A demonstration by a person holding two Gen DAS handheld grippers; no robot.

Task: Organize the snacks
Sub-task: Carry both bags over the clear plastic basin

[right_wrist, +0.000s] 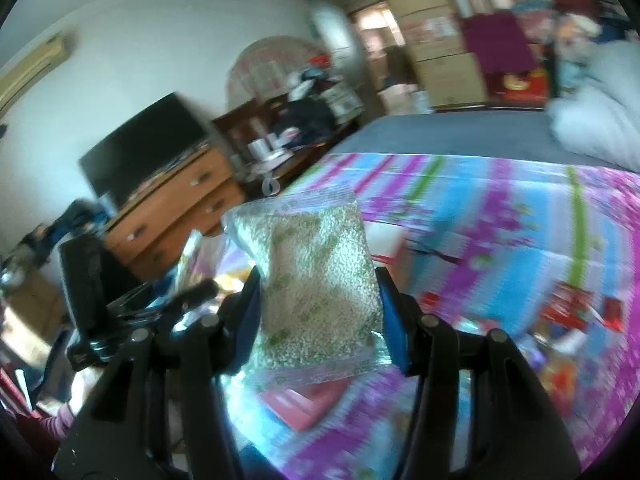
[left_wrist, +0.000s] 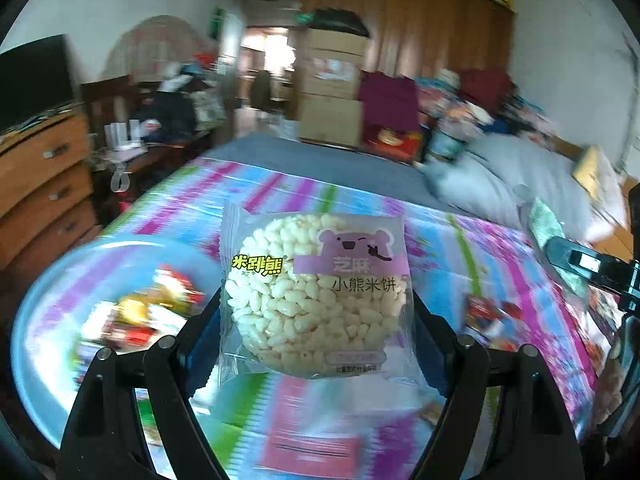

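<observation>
- Left gripper [left_wrist: 316, 304]: black plastic arms with blue pads [left_wrist: 202, 332], clamped on the side edges of a rice cake packet [left_wrist: 314, 292], held up in the air above the bedspread [left_wrist: 480, 248].
- Rice cake packet: clear crinkly film, roughly square with serrated side seams; inside, a round disc of puffed white grains; purple bear label at upper right, yellow lettering at left. Flat face toward the left wrist camera, print upright, top seam pointing up and away.
- Right gripper [right_wrist: 318, 312]: same black arms and blue pads [right_wrist: 394, 328], closed narrower on a green-speckled packet [right_wrist: 316, 292], also raised off the bedspread [right_wrist: 500, 240].
- Green-speckled packet: clear film over a grainy, pale slab with green flecks; rectangular, long axis running up and away from the fingers, top leaning slightly left, flat face toward the camera.
- Both grippers angled downward over the bed, each showing at the edge of the other's view.
- Pale blue round plate [left_wrist: 36, 320], smooth and shallow, lower left in the left wrist view, holding blurred red and yellow wrapped snacks [left_wrist: 136, 316].
- Bedspread: soft cloth, blue, pink and green stripes; loose red wrappers [right_wrist: 568, 308] lying on it to the right.
</observation>
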